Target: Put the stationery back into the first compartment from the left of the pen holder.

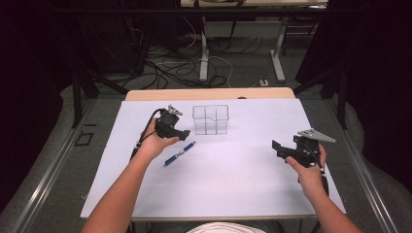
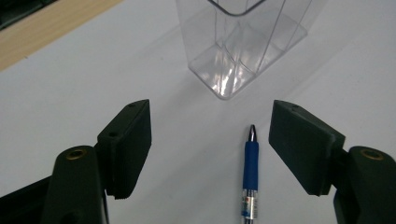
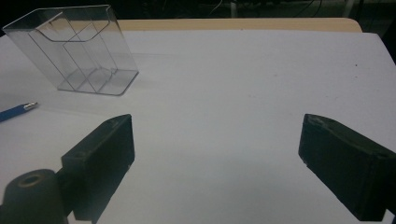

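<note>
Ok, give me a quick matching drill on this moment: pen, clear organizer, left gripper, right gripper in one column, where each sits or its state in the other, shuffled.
Things:
1. blue pen
2. clear divided organizer
3. left gripper
4. right gripper

Places or states:
A. open, held over the table's right side
B. standing upright toward the table's far edge
C. lying flat on the white table
D. open, held just above the pen

Pairs: 1-C, 2-B, 3-D, 4-A

The high view looks forward and down on the whole desk (image 1: pixel 218 189) from the person's side. Each claw camera sits low, close to the sheet (left nearest), facing along its jaws. All three share the clear holder (image 1: pixel 210 119) (image 2: pixel 247 42) (image 3: pixel 77 49) and pen (image 1: pixel 179 153) (image 2: pixel 250 172) (image 3: pixel 16 111).
</note>
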{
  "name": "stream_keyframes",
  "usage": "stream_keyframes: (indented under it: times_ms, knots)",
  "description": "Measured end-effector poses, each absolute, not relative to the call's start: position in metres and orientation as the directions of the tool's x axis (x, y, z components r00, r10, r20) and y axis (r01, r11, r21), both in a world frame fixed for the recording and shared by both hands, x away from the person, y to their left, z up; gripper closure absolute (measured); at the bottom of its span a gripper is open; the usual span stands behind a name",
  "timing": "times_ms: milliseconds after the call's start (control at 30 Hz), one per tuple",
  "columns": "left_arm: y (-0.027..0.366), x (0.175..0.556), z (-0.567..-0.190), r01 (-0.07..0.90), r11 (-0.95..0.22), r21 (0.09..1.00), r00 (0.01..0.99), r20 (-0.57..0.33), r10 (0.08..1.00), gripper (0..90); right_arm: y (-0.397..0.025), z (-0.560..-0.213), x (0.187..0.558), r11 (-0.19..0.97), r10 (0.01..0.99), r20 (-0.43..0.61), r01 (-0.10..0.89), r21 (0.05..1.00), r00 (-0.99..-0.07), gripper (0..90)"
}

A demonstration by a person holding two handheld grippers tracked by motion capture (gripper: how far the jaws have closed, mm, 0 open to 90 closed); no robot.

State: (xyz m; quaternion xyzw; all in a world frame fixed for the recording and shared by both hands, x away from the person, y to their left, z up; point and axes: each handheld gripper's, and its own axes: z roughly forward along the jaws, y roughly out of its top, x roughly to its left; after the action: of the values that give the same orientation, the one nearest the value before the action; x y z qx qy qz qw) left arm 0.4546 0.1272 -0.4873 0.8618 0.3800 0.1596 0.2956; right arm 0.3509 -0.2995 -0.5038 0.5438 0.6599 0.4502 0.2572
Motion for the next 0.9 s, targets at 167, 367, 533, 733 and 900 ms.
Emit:
stream_keyframes:
  times_ms: [167, 367, 533, 733, 900]
  knots:
    - [0.123, 0.457, -0.493, 0.569, -0.577, 0.586, 0.683, 0.055, 0.728, 34.8, -0.299, -0.504, 0.352, 0.012, 0.946, 0.146, 0.479, 0.877, -0.291, 9.9]
    - [0.12, 0.463, -0.5, 0.595, -0.6, 0.535, 0.688, 0.046, 0.724, 41.4, -0.296, -0.505, 0.351, 0.019, 0.946, 0.137, 0.474, 0.88, -0.294, 8.8]
    - [0.116, 0.465, -0.506, 0.613, -0.616, 0.494, 0.698, 0.025, 0.715, 45.6, -0.294, -0.505, 0.352, 0.019, 0.942, 0.145, 0.48, 0.877, -0.302, 7.6]
    - [0.11, 0.465, -0.511, 0.619, -0.636, 0.462, 0.707, 0.025, 0.706, 51.6, -0.294, -0.506, 0.352, 0.015, 0.941, 0.151, 0.484, 0.875, -0.302, 7.6]
    - [0.108, 0.466, -0.513, 0.642, -0.63, 0.437, 0.7, 0.0, 0.714, 57.3, -0.293, -0.506, 0.352, 0.014, 0.942, 0.152, 0.487, 0.873, -0.3, 7.4]
